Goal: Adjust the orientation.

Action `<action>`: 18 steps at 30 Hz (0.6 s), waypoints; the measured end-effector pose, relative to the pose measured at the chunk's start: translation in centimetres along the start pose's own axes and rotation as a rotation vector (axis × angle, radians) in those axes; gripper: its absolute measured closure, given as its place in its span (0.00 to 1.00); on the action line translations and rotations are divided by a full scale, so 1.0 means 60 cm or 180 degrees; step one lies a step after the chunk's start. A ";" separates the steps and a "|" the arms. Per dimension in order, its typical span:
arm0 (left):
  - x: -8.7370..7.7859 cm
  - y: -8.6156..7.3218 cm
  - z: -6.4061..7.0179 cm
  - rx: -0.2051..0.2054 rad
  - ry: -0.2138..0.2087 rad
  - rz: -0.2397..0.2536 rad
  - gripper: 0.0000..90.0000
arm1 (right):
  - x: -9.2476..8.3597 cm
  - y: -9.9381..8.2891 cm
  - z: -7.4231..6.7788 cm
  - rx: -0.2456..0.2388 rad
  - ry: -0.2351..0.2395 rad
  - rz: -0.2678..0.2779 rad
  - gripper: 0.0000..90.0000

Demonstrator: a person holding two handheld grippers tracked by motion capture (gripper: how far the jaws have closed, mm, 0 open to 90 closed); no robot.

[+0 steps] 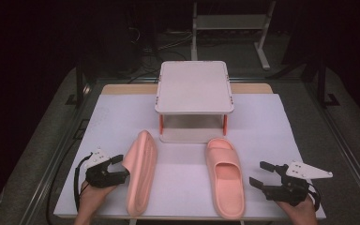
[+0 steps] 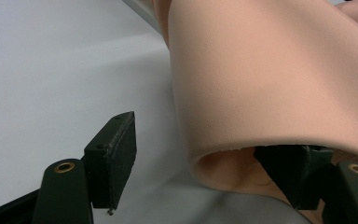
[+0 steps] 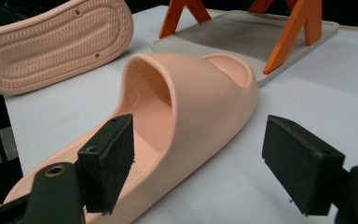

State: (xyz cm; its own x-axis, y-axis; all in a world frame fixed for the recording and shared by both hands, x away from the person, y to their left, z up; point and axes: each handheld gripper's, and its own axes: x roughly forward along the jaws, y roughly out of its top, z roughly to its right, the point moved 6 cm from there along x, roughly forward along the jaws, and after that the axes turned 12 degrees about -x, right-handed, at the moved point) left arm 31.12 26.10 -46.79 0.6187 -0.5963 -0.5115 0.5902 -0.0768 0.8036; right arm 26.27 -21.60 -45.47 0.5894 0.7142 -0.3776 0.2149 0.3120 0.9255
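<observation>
Two pink slide slippers lie on the white table [image 1: 272,131]. The left slipper [image 1: 140,173] stands on its side, its ribbed sole [image 3: 56,42] facing the right gripper view. My left gripper [image 1: 120,167] is at its left flank. In the left gripper view the strap [image 2: 270,79] arches over one jaw, while the other jaw stands apart from it on the outside, so the left gripper [image 2: 198,154] is open. The right slipper [image 1: 225,178] lies flat, sole down. My right gripper [image 1: 261,174] hovers open just right of it, and the slipper [image 3: 191,102] sits ahead of its left jaw.
A small white two-tier rack [image 1: 194,86] with orange legs [image 3: 289,32] stands at the back middle of the table, its lower tray [image 3: 242,32] just behind the slippers. The table's front edge runs close below both hands. Dark floor and a metal frame surround the table.
</observation>
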 end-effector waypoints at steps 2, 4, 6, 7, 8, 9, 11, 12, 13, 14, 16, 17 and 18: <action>0.001 0.002 0.005 -0.0005 -0.0025 0.0017 0.32 | 0.000 0.000 0.000 0.0003 0.0001 0.0002 0.27; 0.002 0.003 0.006 0.0002 -0.0024 0.0027 0.32 | -0.001 0.000 0.000 0.0001 0.0001 0.0002 0.27; 0.004 0.005 0.012 0.0003 -0.0052 0.0053 0.32 | -0.001 0.000 -0.001 -0.0006 0.0004 -0.0002 0.27; 0.005 0.005 0.013 0.0000 -0.0052 0.0065 0.32 | -0.001 0.000 -0.001 -0.0003 0.0004 -0.0002 0.27; 0.005 0.006 0.015 0.0005 -0.0057 0.0068 0.32 | 0.000 -0.001 0.000 -0.0002 0.0003 -0.0004 0.27; 0.006 0.006 0.017 0.0010 -0.0061 0.0075 0.32 | 0.000 -0.001 0.000 -0.0001 0.0003 -0.0004 0.27; 0.007 0.008 0.020 0.0019 -0.0070 0.0084 0.33 | 0.001 -0.001 0.000 -0.0007 0.0007 -0.0010 0.27; 0.007 0.008 0.020 0.0019 -0.0070 0.0084 0.33 | 0.001 -0.001 -0.001 -0.0011 0.0011 -0.0012 0.27; 0.008 0.008 0.021 0.0019 -0.0074 0.0091 0.33 | 0.001 -0.001 -0.001 -0.0014 0.0014 -0.0015 0.27; 0.010 0.009 0.024 0.0053 -0.0067 0.0094 0.33 | 0.002 -0.001 -0.002 -0.0012 0.0016 -0.0018 0.27; 0.011 0.009 0.026 0.0076 -0.0064 0.0096 0.33 | 0.002 -0.001 -0.002 -0.0007 0.0019 -0.0021 0.27; 0.011 0.009 0.027 0.0084 -0.0064 0.0094 0.34 | 0.002 -0.001 -0.003 -0.0003 0.0021 -0.0023 0.27; 0.012 0.009 0.029 0.0089 -0.0070 0.0097 0.34 | 0.002 -0.001 -0.002 -0.0003 0.0022 -0.0026 0.27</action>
State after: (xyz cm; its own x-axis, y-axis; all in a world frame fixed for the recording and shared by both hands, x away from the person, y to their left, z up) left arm 31.00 24.26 -46.18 0.6245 -0.6161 -0.4800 0.5563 -0.0804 0.8270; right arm 26.21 -21.44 -45.59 0.5821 0.7159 -0.3854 0.2190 0.3185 0.9223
